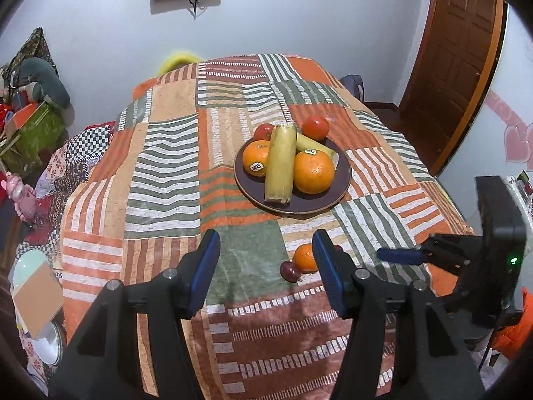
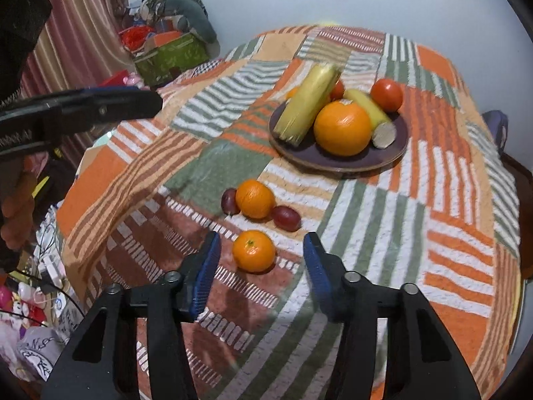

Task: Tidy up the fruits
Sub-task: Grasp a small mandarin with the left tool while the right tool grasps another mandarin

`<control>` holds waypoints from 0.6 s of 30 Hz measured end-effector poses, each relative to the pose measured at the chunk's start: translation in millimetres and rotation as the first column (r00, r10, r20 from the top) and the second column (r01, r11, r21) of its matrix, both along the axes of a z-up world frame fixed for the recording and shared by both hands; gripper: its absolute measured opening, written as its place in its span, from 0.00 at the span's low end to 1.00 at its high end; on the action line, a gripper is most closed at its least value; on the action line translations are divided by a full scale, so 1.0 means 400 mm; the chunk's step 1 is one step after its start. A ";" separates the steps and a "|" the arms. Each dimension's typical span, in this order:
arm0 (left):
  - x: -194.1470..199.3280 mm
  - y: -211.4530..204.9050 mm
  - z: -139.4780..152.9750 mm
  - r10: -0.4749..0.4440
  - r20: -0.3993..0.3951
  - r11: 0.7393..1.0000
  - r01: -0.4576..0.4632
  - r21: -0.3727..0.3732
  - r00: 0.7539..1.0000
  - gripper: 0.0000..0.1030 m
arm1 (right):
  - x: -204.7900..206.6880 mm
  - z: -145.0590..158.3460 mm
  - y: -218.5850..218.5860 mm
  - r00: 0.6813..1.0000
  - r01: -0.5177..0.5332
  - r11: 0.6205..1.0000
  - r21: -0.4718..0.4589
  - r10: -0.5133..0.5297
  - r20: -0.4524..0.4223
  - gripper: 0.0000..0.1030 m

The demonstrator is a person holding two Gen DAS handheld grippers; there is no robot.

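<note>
A dark round plate [image 1: 343, 181] [image 2: 398, 148] on the patchwork cloth holds a large orange [image 1: 313, 171] [image 2: 342, 127], a smaller orange [image 1: 256, 157], an ear of corn [image 1: 281, 163] [image 2: 308, 103], a banana [image 2: 366, 108] and tomatoes [image 1: 315, 127] [image 2: 386, 94]. Loose on the cloth lie two small oranges [image 2: 254, 250] [image 2: 255, 199] and two dark red grapes [image 2: 285, 218] [image 2: 230, 201]. My right gripper [image 2: 261, 256] is open, with the nearest small orange between its fingertips. My left gripper [image 1: 266, 253] is open and empty above the cloth, near the plate.
The round table's cloth [image 1: 160, 180] drops off at every side. A green box [image 2: 170, 56] and clutter stand at the left. A wooden door [image 1: 456, 56] is at the right. The right gripper also shows in the left wrist view [image 1: 399, 255].
</note>
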State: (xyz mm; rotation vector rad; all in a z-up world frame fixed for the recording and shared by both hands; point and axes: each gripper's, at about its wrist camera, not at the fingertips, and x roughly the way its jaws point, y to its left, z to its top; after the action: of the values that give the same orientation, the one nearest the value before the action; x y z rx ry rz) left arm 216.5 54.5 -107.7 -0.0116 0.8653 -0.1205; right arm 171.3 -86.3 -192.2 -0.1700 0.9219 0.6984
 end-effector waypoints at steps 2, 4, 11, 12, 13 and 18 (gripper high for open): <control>0.002 -0.001 -0.007 -0.012 -0.003 1.000 0.012 0.002 1.000 0.53 | 0.000 -0.016 0.016 1.000 -0.013 1.000 -0.008 0.012 -0.015 0.41; 0.006 -0.005 -0.017 -0.031 -0.015 0.999 0.031 0.008 0.999 0.47 | 0.006 -0.031 0.029 0.999 -0.023 1.000 -0.009 0.023 -0.029 0.40; 0.027 -0.018 -0.063 -0.064 -0.079 0.997 0.066 0.027 0.995 0.42 | 0.029 -0.073 0.045 0.998 -0.017 1.000 -0.012 0.017 -0.068 0.35; 0.028 -0.019 -0.067 -0.064 -0.086 0.997 0.067 0.030 0.994 0.42 | 0.030 -0.077 0.046 0.997 -0.020 1.000 -0.013 0.019 -0.073 0.33; 0.033 -0.021 -0.073 -0.066 -0.093 0.997 0.069 0.035 0.993 0.42 | 0.033 -0.079 0.046 0.997 -0.021 1.000 -0.013 0.020 -0.075 0.32; 0.046 -0.038 -0.091 -0.090 -0.109 0.994 0.096 0.053 0.990 0.42 | 0.033 -0.081 0.042 0.996 -0.039 0.999 0.004 0.039 -0.076 0.31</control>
State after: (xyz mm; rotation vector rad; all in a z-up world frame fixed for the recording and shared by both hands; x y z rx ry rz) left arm 235.0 39.2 -144.2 0.0777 0.9758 -0.1832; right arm 184.6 -69.7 -224.8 -0.1601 0.9921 0.7464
